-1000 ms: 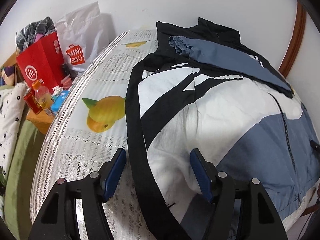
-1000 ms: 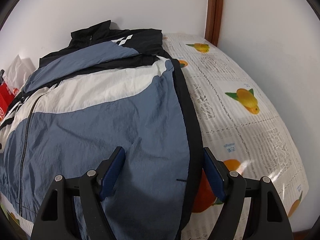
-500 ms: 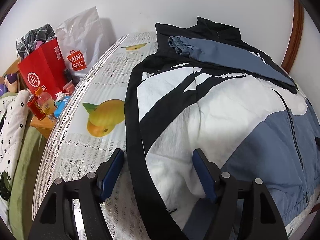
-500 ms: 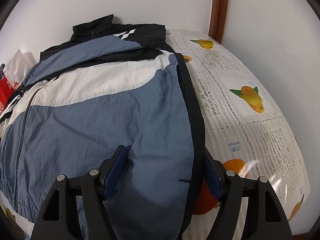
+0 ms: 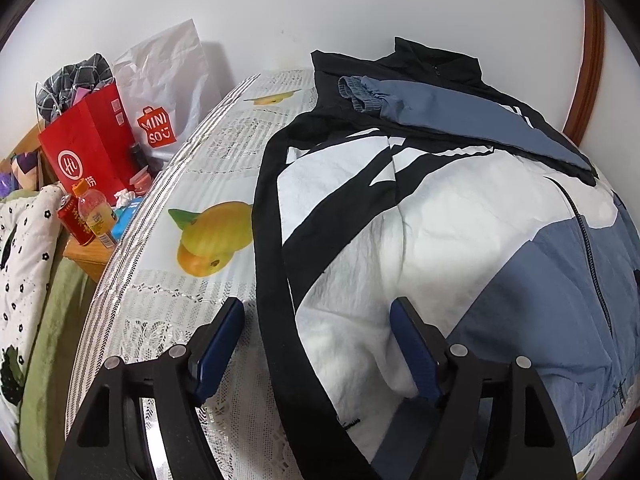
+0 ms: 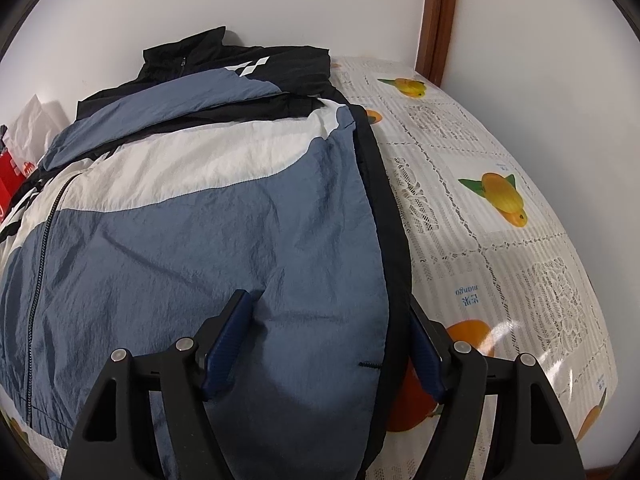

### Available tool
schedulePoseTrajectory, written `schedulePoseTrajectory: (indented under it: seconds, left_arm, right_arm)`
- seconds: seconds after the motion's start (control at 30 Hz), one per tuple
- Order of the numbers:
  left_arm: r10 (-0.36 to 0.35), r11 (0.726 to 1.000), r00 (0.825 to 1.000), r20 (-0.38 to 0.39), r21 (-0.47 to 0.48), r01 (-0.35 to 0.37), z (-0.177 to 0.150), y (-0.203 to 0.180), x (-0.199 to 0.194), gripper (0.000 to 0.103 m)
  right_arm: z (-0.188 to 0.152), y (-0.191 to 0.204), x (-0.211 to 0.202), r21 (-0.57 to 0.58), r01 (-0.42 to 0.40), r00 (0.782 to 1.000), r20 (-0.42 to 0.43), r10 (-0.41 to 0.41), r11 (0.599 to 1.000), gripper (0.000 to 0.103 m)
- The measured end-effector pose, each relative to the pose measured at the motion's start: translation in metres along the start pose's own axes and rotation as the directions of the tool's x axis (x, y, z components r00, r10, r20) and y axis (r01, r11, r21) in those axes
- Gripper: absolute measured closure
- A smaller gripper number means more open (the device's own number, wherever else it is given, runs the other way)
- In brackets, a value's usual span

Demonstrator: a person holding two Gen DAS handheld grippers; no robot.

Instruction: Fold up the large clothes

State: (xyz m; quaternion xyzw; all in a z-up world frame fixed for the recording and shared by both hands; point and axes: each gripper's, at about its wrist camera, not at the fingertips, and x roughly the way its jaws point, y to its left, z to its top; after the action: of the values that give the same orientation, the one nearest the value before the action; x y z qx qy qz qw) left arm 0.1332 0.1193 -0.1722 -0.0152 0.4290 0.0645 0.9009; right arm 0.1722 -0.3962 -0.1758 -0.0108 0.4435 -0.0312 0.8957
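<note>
A large black, white and blue zip jacket [image 5: 420, 240] lies flat on the table, collar toward the far wall, with one blue sleeve [image 5: 440, 108] folded across its chest. My left gripper [image 5: 316, 320] is open, its jaws straddling the jacket's black left side edge near the hem. The jacket also fills the right wrist view [image 6: 208, 232]. My right gripper [image 6: 328, 312] is open, its jaws straddling the blue panel and black right side edge near the hem. Whether either gripper touches the cloth is unclear.
The table wears a lace cloth with mango prints [image 6: 500, 200]. A white wall and a brown door frame [image 6: 440, 20] stand behind. Left of the table are a red bag [image 5: 88, 140], a white Miniso bag [image 5: 160, 80], drink bottles [image 5: 92, 216] and a green blanket [image 5: 52, 320].
Both grippers have crept slightly forward and lower over the jacket's hem corners, staying open. The jacket has not moved.
</note>
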Motion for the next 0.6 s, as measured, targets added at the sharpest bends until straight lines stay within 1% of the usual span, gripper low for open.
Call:
schedulePoseTrajectory:
  seconds: [0.6]
  left_arm:
    - [-0.001, 1.000, 1.000, 0.001, -0.002, 0.001, -0.0006, 0.0006, 0.0001, 0.028]
  right_arm:
    - [-0.0008, -0.0018, -0.0007, 0.001, -0.001, 1.000, 0.006, 0.001, 1.000, 0.030]
